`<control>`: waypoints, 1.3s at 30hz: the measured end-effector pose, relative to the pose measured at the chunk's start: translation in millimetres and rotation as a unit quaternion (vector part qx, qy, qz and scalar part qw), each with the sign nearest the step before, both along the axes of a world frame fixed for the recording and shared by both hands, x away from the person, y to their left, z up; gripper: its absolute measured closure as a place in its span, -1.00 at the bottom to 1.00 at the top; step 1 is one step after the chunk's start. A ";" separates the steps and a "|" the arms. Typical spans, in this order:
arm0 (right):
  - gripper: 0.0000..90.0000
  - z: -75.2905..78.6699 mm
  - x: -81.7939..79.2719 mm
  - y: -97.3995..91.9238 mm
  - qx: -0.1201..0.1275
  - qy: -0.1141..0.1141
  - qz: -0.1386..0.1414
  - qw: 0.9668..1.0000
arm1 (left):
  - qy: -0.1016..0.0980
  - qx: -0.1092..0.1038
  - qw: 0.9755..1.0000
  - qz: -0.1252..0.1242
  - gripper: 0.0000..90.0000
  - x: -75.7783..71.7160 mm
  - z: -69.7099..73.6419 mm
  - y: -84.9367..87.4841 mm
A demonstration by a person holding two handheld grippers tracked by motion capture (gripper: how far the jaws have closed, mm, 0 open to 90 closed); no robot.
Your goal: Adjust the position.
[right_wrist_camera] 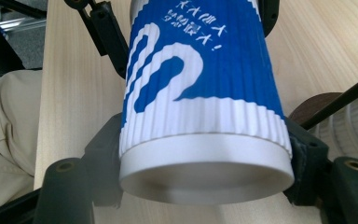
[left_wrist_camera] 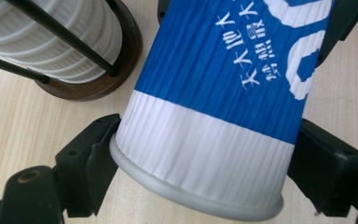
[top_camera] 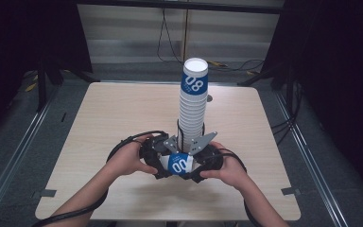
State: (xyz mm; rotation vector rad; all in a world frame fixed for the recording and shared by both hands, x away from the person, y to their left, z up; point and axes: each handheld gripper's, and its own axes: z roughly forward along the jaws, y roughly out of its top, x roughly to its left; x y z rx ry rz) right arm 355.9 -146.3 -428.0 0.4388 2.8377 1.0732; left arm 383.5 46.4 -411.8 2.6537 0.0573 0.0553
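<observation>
A ribbed paper cup [top_camera: 179, 164], blue with white print and a white band, lies on its side low over the table's front middle, held between my two grippers. My left gripper [top_camera: 158, 158] comes in from the left. In the left gripper view its jaws [left_wrist_camera: 205, 154] close on the cup [left_wrist_camera: 223, 116] at the rolled rim end. My right gripper [top_camera: 201, 163] comes in from the right. In the right gripper view its jaws [right_wrist_camera: 205, 154] clamp the cup [right_wrist_camera: 200, 93] at its recessed base end.
Just behind the grippers a tall stack of white ribbed cups [top_camera: 192, 106] stands in a holder of black rods on a round brown base [left_wrist_camera: 98, 84], topped by a blue cup. The light wood table [top_camera: 123, 113] spreads around it. A trouser leg [right_wrist_camera: 4, 130] is beside the table edge.
</observation>
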 end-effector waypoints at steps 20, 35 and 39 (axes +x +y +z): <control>-0.34 2.2 -2.4 -5.7 0.011 -0.019 -0.002 1.000 | 0.015 -0.009 1.000 0.001 -0.67 8.6 -2.4 12.9; -0.35 0.8 -4.5 -13.1 0.032 -0.020 -0.013 0.999 | 0.039 -0.051 0.998 0.011 -0.67 14.2 -2.6 25.6; -0.34 -0.4 -4.6 -14.8 0.037 -0.021 -0.014 0.999 | 0.042 -0.057 0.997 0.021 -0.67 14.3 -4.3 28.3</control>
